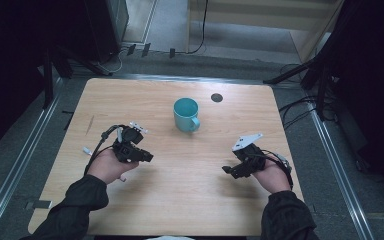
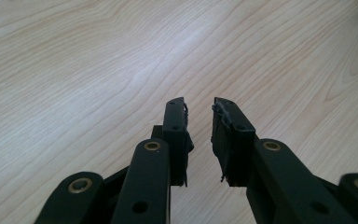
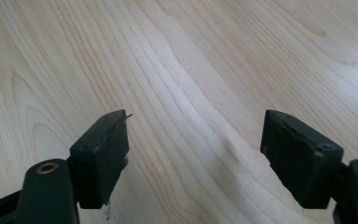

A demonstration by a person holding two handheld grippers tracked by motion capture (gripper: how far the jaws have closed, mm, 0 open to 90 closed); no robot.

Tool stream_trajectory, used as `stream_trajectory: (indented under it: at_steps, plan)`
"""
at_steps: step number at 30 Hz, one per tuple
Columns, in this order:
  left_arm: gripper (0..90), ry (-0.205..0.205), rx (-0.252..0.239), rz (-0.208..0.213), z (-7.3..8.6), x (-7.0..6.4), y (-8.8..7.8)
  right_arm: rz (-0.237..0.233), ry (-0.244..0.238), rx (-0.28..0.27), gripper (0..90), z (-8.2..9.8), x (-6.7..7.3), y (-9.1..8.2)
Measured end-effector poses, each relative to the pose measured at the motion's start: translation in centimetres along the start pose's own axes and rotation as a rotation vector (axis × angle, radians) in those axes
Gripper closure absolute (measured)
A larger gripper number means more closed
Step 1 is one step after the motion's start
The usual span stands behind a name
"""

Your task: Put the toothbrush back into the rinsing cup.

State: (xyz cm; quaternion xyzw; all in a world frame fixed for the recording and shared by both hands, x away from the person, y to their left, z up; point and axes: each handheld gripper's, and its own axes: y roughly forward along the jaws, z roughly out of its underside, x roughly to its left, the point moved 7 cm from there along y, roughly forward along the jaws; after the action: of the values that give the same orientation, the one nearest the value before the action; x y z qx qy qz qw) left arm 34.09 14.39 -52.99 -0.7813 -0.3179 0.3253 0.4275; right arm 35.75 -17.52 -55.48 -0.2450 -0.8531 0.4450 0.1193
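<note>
Teal mug (image 1: 186, 114) upright on the wooden desk (image 1: 145, 195), slightly beyond centre, handle toward the near right; a small dark round spot (image 1: 217, 97) on the desktop beyond it to the right. Left claw (image 1: 147, 156) and right claw (image 1: 227, 170), each held in a hand, sit low over the desk, well apart, both short of the mug and touching nothing.

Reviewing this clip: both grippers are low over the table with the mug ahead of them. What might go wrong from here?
1. The teal mug stands upright and apart from both grippers; a sideways bump from either could tip or slide it.
2. The left gripper has only a narrow gap between its jaws, likely too tight for the mug wall or handle unless it opens first.
3. The right gripper is open wide over bare wood, so closing now would grasp nothing.
</note>
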Motion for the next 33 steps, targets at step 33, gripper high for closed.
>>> stream_trajectory:
  at_steps: [33]
  plan:
    - [89.4,-0.186,0.180,-0.067,4.9,4.9,-0.9,-0.002,-0.018,0.006,23.4,-0.8,-0.1,0.5]
